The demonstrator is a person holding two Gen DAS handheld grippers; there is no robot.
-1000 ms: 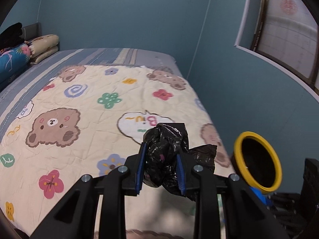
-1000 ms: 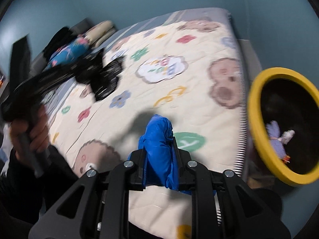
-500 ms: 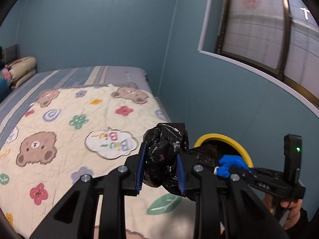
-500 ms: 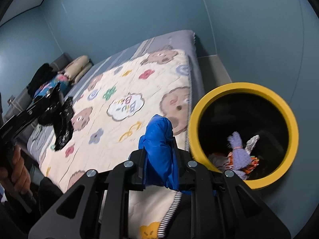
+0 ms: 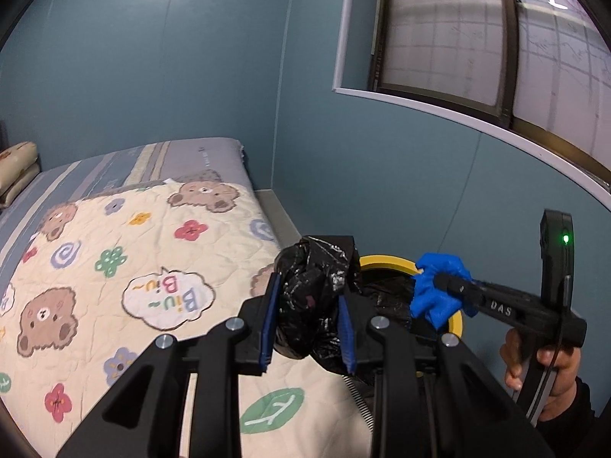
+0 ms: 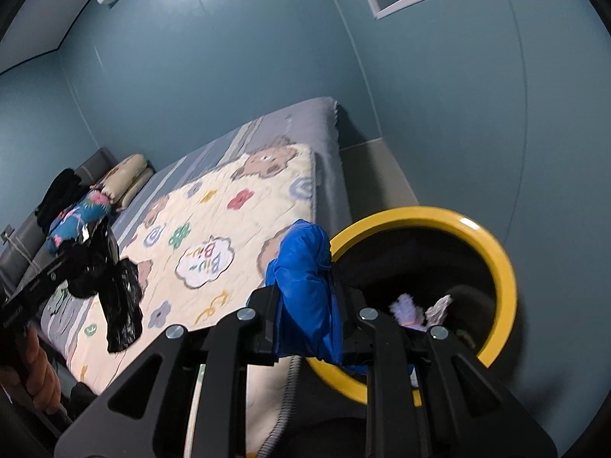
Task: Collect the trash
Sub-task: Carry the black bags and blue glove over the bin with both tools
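My left gripper [image 5: 308, 318] is shut on a crumpled black plastic bag [image 5: 317, 290], held over the bed's corner just short of the yellow-rimmed bin [image 5: 385, 262]. My right gripper [image 6: 307, 301] is shut on a blue crumpled wad [image 6: 305, 278] at the bin's near rim [image 6: 492, 252]. The left wrist view also shows the right gripper [image 5: 424, 290] with the blue wad [image 5: 439, 286] over the bin's mouth. In the right wrist view the left gripper [image 6: 89, 263] and its hanging black bag [image 6: 122, 305] are at the far left. Purple and white scraps [image 6: 408, 307] lie inside the bin.
A bed with a bear-and-flower quilt [image 5: 126, 267] fills the left side. Pillows and a blue floral bundle [image 6: 80, 213] lie at its head. Blue walls close in behind the bin, with a window [image 5: 477, 30] above. A hand [image 5: 546, 362] grips the right tool's handle.
Both grippers swung right from over the quilt towards the bin and rose. The bin grew larger in the right wrist view, and the blue wad now sits at its rim.
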